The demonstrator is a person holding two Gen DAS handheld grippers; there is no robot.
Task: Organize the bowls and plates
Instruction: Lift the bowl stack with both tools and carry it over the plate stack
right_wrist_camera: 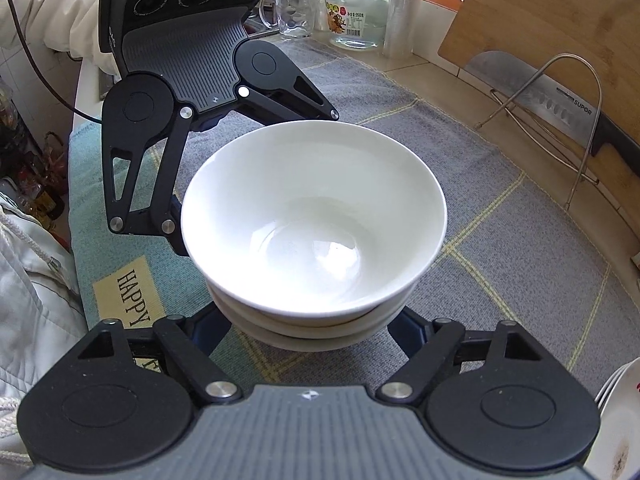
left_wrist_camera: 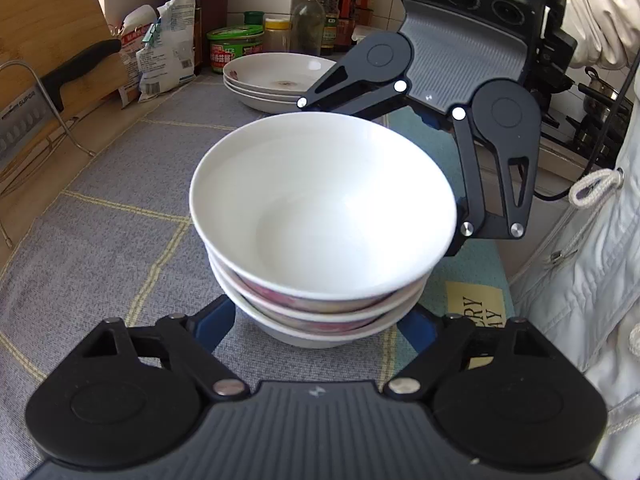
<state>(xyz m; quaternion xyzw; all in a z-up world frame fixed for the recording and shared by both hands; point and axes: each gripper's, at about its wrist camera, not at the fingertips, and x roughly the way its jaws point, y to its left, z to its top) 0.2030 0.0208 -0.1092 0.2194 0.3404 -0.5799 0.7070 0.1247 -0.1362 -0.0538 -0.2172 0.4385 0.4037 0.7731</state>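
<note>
We take the stack of bowls (left_wrist_camera: 320, 240) as our landmark: it stands on the grey checked mat (left_wrist_camera: 120, 184), with a plain white bowl (right_wrist_camera: 314, 220) uppermost and red-patterned ones nested below. Our left gripper (left_wrist_camera: 316, 320) reaches in from one side of the stack and our right gripper (right_wrist_camera: 312, 320) from the opposite side, each with its two blue-tipped fingers set either side of the lowest bowls. The bowls hide the pads, so we cannot tell whether either claw is pressing on the stack or merely standing around it. Beyond the stack, in the left wrist view, a pile of white plates (left_wrist_camera: 276, 80) sits on the same mat. A cleaver (right_wrist_camera: 552, 100) in a wire rack (right_wrist_camera: 576, 128) stands off the mat's edge.
</note>
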